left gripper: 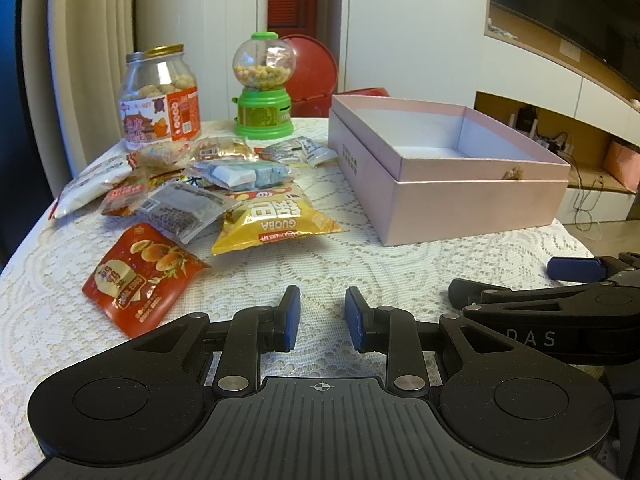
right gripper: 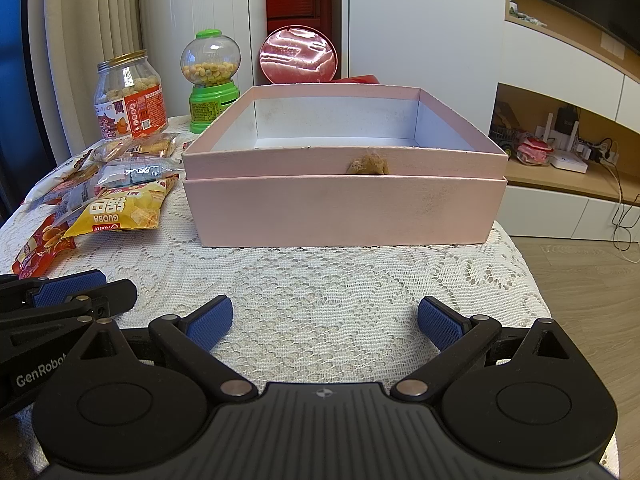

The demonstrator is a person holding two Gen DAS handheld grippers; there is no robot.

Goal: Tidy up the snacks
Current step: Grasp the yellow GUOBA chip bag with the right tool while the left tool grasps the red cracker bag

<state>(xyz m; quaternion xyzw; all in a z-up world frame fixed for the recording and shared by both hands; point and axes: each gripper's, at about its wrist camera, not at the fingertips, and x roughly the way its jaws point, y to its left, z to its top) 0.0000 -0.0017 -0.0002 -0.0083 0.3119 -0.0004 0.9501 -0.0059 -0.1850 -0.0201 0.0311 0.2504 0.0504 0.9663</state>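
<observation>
Up front in the left wrist view, the left claw (left gripper: 322, 316) hovers over the lace-covered surface (left gripper: 360, 264), its jaws narrowly parted and holding nothing. Snack packets (left gripper: 224, 196) lie heaped ahead on the left, the pink box (left gripper: 472, 204) open to their right.

Seen from the right wrist, the right claw (right gripper: 325, 322) is spread wide and unladen, facing the pink box (right gripper: 340, 208) head-on.

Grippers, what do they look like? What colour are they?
The left gripper and right gripper are matte black, with round pivot discs, silver pins and blue textured finger pads. White letters read "GenRobot" on the left one's side and "DAS" on the right one's.
</observation>
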